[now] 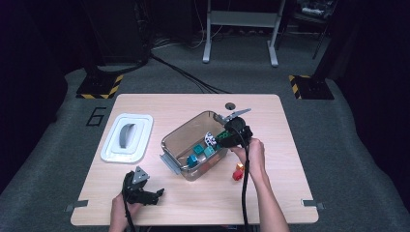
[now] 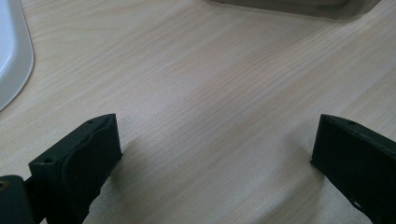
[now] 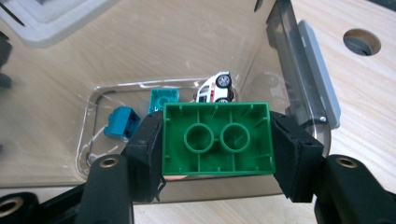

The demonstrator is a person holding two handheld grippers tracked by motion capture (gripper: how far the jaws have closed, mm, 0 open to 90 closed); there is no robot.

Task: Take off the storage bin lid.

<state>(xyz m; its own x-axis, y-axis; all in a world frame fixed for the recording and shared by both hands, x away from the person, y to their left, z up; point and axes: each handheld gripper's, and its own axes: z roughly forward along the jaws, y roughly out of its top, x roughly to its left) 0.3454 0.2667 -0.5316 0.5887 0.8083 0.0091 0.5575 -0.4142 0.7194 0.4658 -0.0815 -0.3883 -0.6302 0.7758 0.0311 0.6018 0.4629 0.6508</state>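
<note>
Here, from the high view, the right gripper (image 1: 223,139) hangs over the near right rim of the clear plastic box (image 1: 180,137), which sits in the middle of the table (image 1: 270,193). Teal blocks (image 1: 200,154) and a small white toy car (image 1: 210,139) already lie inside. A red block (image 1: 238,173) waits on the table just beside the box, near the person's right wrist. The white lid (image 1: 126,137) lies well apart on the left, and the left gripper (image 1: 145,191) rests near the front edge.

In the left gripper view, the left gripper's jaws stand wide apart over bare wood with nothing between them.

In the right gripper view, the right gripper's jaws are partly closed, pressing on the two short ends of a green block (image 3: 217,139), held with its hollow underside toward the camera, above the box interior. A teal block (image 3: 122,122) and the toy car (image 3: 215,88) lie below it.

The risk, as I judge it: the block hangs close to the box wall, so a release too near the rim could bounce it out onto the table, or a lowering jaw could nudge the light box sideways
</note>
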